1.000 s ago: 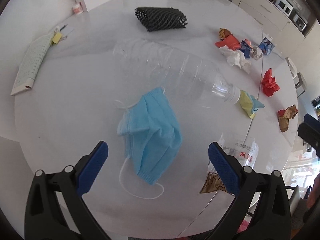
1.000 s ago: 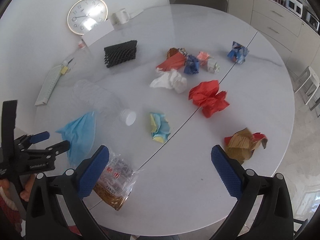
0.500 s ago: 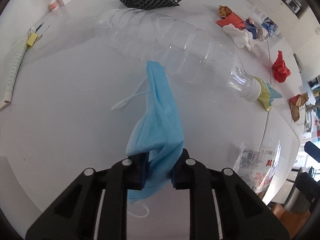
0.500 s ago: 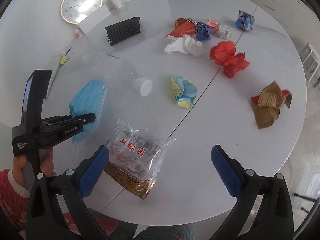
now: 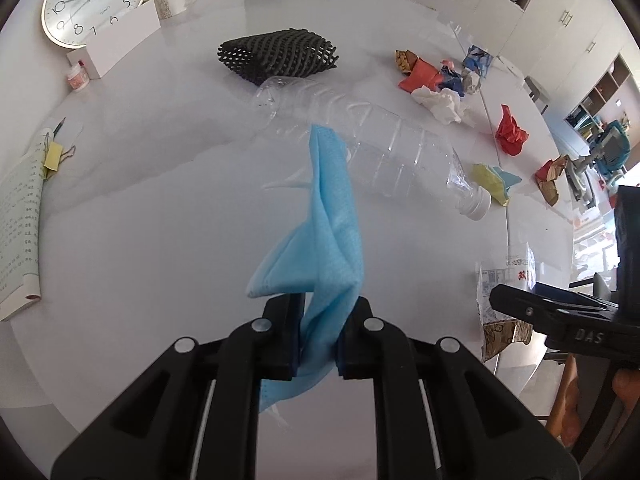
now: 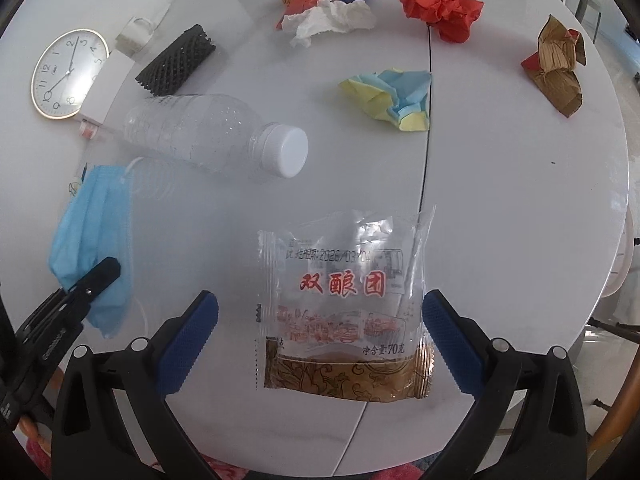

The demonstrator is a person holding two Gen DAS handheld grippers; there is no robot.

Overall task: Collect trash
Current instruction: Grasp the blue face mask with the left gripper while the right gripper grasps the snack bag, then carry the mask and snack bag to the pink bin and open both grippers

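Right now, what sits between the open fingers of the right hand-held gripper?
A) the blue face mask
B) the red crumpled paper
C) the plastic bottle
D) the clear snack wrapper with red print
D: in the right wrist view the clear snack wrapper lies on the table between the spread blue pads of the right hand-held gripper, untouched; the blue face mask is clamped in the left hand-held gripper.

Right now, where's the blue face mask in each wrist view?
Left wrist: the face mask is at centre, pinched in the left gripper and running up toward the bottle.
Right wrist: the mask is at the left edge, held by the left gripper, left of the snack wrapper.
Shared landmark: the clear plastic bottle with the white cap, lying beside the mask.
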